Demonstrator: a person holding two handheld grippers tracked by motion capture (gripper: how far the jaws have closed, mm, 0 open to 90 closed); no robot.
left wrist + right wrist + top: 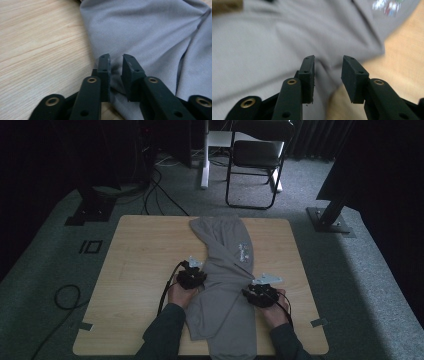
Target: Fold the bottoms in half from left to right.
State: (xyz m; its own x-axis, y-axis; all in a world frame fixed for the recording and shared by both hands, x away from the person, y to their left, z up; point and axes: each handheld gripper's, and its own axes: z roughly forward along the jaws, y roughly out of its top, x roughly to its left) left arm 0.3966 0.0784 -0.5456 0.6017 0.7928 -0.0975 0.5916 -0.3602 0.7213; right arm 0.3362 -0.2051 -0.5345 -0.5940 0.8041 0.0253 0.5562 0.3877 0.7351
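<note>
A: What is seen in the high view?
B: A grey garment [224, 280] is laid along the middle of the table [140, 270], crumpled, not yet folded. The left gripper [192, 276] and right gripper [261, 293] are placed at its two edges.

A: And in the left gripper view?
B: The jaws are nearly closed, and a fold of cloth [150, 35] is pinched between them.

A: In the right gripper view?
B: The jaws are held apart over the garment edge; nothing is gripped. No container is seen.
</note>
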